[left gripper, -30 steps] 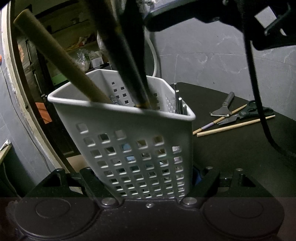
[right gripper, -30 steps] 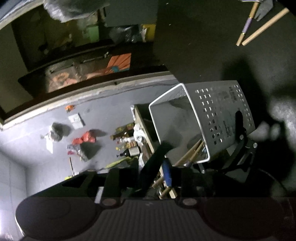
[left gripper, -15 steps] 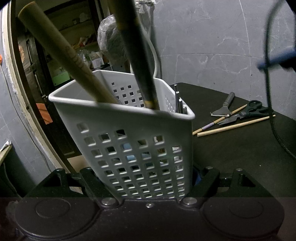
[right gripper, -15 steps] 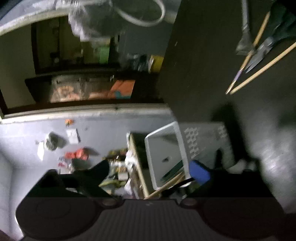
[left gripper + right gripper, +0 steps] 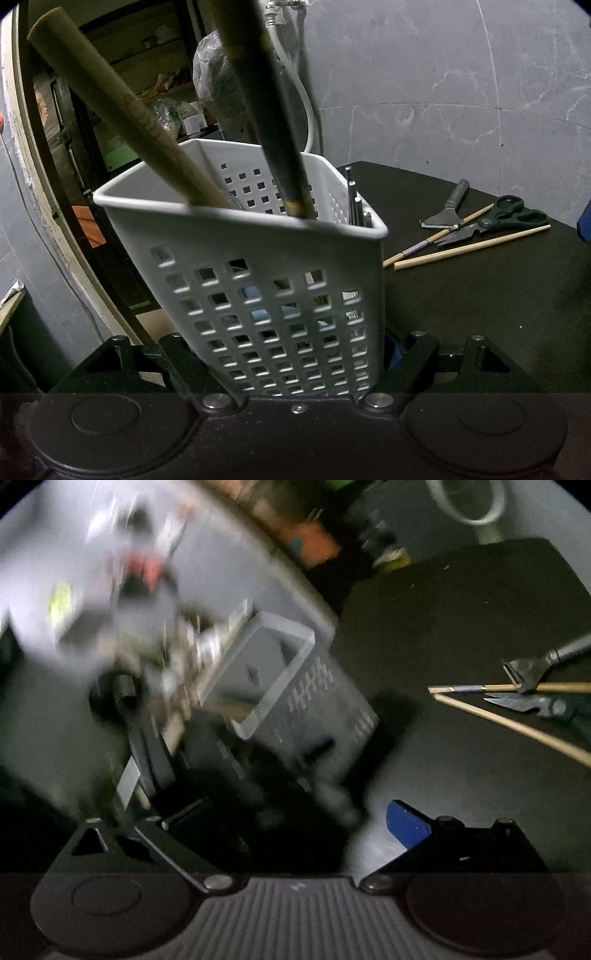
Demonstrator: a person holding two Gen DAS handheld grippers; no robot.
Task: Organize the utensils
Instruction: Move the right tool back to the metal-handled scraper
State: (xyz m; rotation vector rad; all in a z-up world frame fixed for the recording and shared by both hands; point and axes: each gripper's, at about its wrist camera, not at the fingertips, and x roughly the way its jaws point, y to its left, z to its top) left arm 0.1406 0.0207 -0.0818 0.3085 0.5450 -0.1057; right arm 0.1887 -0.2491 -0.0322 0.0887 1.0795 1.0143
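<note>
My left gripper is shut on a white perforated utensil basket, holding it tilted on the black table. A thick wooden handle and a dark handle stand in it, with thin metal utensils at its right corner. Two chopsticks, dark scissors and a metal peeler lie on the table to the right. My right gripper is open and empty above the table; its view is blurred and shows the basket and the chopsticks.
The table's left edge drops to a grey floor with scattered litter. A dark shelf with clutter and a white hose stand behind the basket. A grey wall backs the table.
My right gripper let go of the dark handle in the basket, opened, and swung away to the right over the table. The left gripper and basket stayed put.
</note>
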